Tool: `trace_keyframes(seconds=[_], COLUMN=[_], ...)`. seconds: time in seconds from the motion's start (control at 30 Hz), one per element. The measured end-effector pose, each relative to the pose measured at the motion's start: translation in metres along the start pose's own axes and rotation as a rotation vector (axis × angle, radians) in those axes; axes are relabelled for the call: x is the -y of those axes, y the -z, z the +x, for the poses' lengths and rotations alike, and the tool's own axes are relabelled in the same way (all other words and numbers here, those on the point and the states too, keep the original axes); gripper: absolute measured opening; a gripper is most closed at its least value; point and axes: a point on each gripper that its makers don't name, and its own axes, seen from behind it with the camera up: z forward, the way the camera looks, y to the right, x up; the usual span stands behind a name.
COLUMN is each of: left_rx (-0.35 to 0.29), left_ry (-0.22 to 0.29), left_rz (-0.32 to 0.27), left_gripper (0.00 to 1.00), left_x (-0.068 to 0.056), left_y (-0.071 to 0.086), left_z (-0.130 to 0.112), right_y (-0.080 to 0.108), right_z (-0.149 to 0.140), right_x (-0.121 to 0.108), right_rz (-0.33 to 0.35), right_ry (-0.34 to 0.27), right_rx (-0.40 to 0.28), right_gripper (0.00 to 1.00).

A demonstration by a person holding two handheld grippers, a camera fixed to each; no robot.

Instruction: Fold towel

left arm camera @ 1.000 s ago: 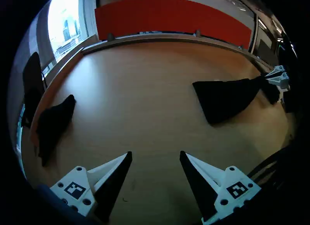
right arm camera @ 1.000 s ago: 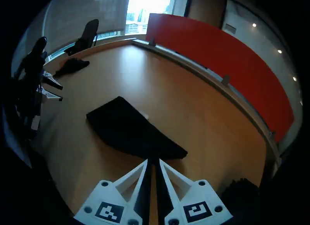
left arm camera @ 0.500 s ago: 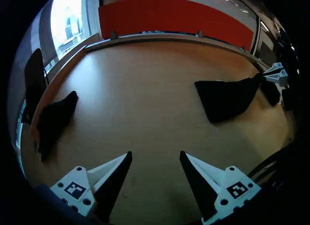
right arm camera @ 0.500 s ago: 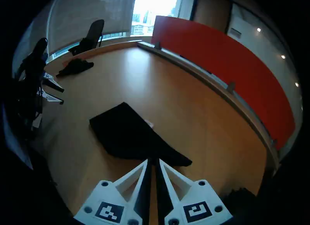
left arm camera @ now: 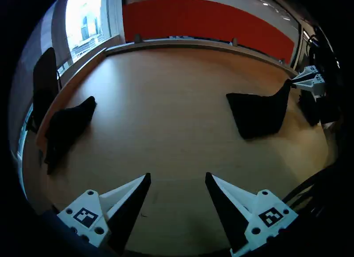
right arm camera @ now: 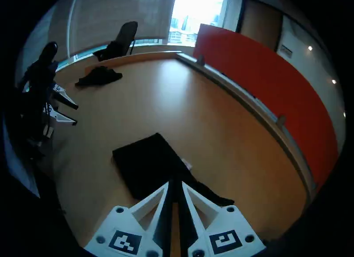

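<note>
A black towel (left arm camera: 258,113) lies on the wooden table (left arm camera: 168,102), its near corner lifted. My right gripper (right arm camera: 175,186) is shut on that corner, and the towel (right arm camera: 148,166) spreads out just ahead of its fingers. In the left gripper view the right gripper (left arm camera: 291,82) stands at the far right with the cloth rising to its tips. My left gripper (left arm camera: 177,177) is open over bare table, well to the left of the towel. In the right gripper view the left gripper (right arm camera: 76,115) sits at the left edge, held by a hand.
A second black cloth (left arm camera: 66,124) lies bunched near the table's left edge, also seen as the dark heap (right arm camera: 99,75). A chair (right arm camera: 126,35) stands by the window. A red partition (left arm camera: 208,17) runs along the table's far side.
My right gripper has carried the towel's corner up and over the rest, so the towel looks shorter and more bunched. The left gripper has stayed open in place.
</note>
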Motion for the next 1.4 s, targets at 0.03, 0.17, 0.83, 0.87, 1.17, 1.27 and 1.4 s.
trace_keyframes(seconds=[0.03, 0.17, 0.83, 0.87, 1.17, 1.27, 1.4], left_rx=[0.0, -0.003, 0.001, 0.001, 0.003, 0.002, 0.003], left_ry=[0.003, 0.015, 0.052, 0.054, 0.053, 0.052, 0.05], left_rz=[0.002, 0.009, 0.03, 0.031, 0.033, 0.032, 0.036], left_gripper=[0.91, 0.91, 0.91, 0.91, 0.91, 0.91, 0.91], left_x=[0.001, 0.005, 0.018, 0.019, 0.021, 0.02, 0.02], left_y=[0.001, 0.006, 0.021, 0.021, 0.019, 0.019, 0.02], left_z=[-0.001, -0.004, -0.018, -0.018, -0.017, -0.016, -0.016], right_y=[-0.004, -0.018, -0.09, -0.091, -0.091, -0.091, -0.091], right_z=[0.004, 0.016, 0.023, 0.022, 0.022, 0.022, 0.022], right_x=[0.003, 0.015, 0.086, 0.086, 0.087, 0.088, 0.09], right_rz=[0.009, 0.043, 0.202, 0.203, 0.21, 0.209, 0.214], right_ry=[0.009, 0.042, 0.104, 0.104, 0.086, 0.077, 0.067], right_rx=[0.0, -0.001, 0.06, 0.062, 0.061, 0.061, 0.055], right_gripper=[0.06, 0.06, 0.06, 0.06, 0.06, 0.07, 0.16])
